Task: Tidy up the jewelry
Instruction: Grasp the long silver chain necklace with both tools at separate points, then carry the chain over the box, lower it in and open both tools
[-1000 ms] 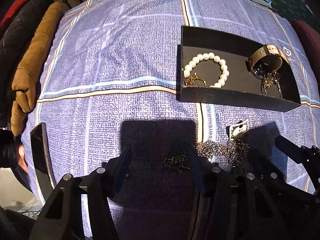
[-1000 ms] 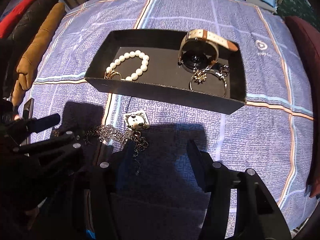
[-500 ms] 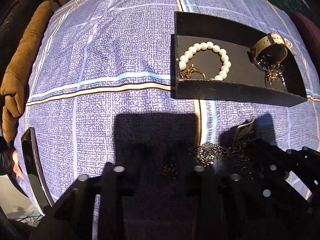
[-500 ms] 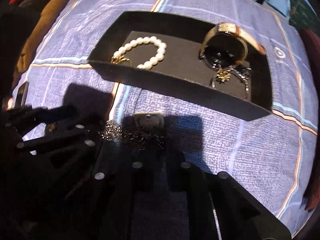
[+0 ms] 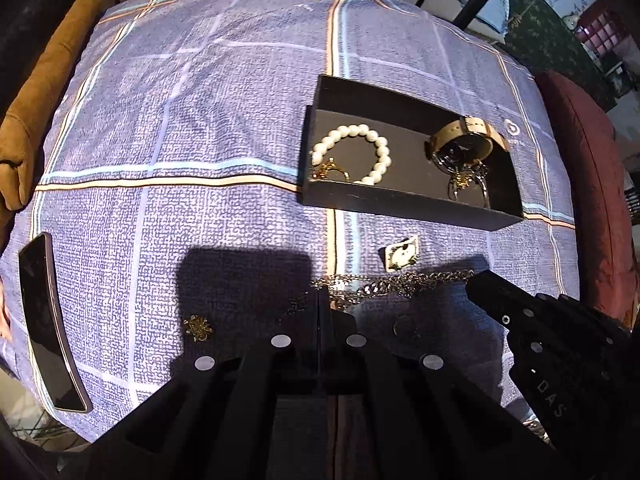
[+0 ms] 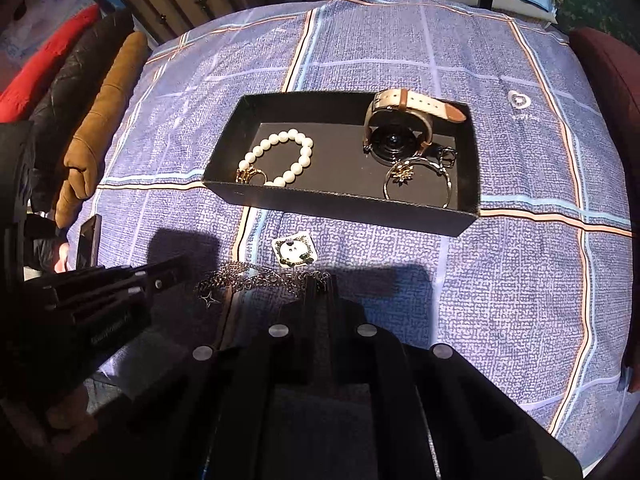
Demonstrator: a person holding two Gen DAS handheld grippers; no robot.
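Metal chain (image 5: 400, 282) stretches between both clamped tools, black box (image 5: 404, 202) beyond.

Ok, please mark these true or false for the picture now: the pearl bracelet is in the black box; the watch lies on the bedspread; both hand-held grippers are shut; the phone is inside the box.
1. The pearl bracelet is in the black box. True.
2. The watch lies on the bedspread. False: it is in the box.
3. The left hand-held gripper and right hand-held gripper are shut. True: each grips the chain necklace.
4. The phone is inside the box. False: it lies on the bedspread.
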